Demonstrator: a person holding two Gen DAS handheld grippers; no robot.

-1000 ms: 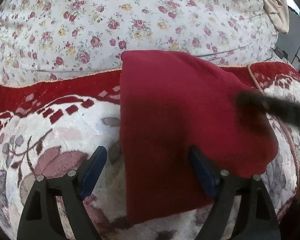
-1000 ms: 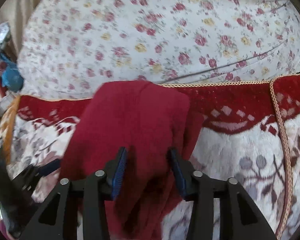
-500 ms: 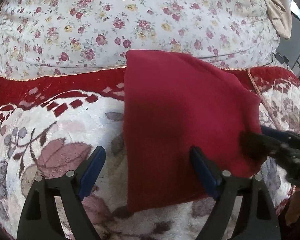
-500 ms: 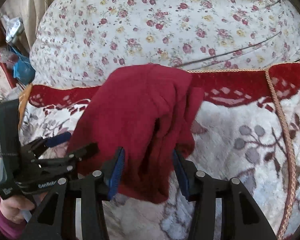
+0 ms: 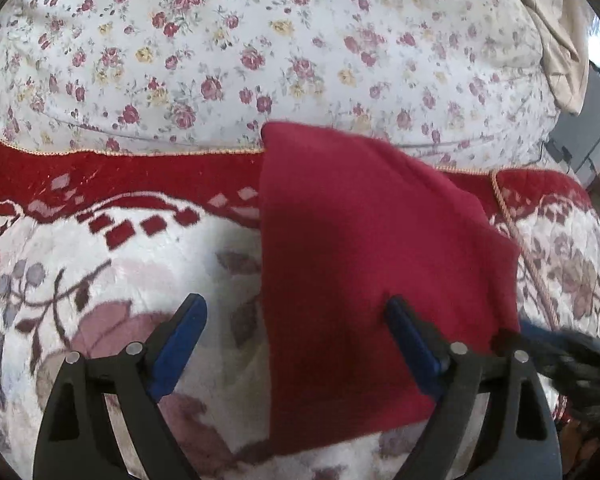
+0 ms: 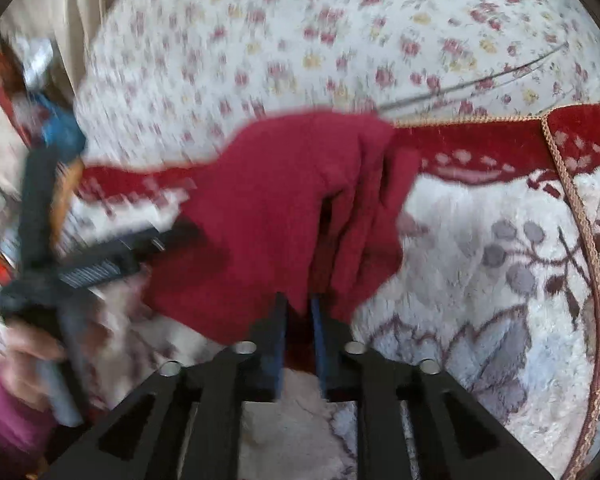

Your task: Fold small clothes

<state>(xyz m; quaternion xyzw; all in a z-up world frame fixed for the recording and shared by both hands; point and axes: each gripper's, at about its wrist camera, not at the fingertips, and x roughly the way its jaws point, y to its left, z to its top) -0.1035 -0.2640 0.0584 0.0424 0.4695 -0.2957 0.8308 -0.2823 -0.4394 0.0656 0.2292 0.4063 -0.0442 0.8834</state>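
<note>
On the plush floral blanket [image 5: 112,264], in front of the rose-print quilt [image 5: 260,40], we are seeing the dark red garment [image 5: 360,248] lying folded lengthwise, running from the centre toward twelve o'clock in the left wrist view. Our left gripper [image 5: 296,328] is hovering with its jaws wide apart and opening, its right pad resting over the cloth's near half. Our right gripper [image 6: 298,332] is sitting at the garment's six o'clock hem, jaws narrow in the blurred frame yet opening, a cloth tip between them.
</note>
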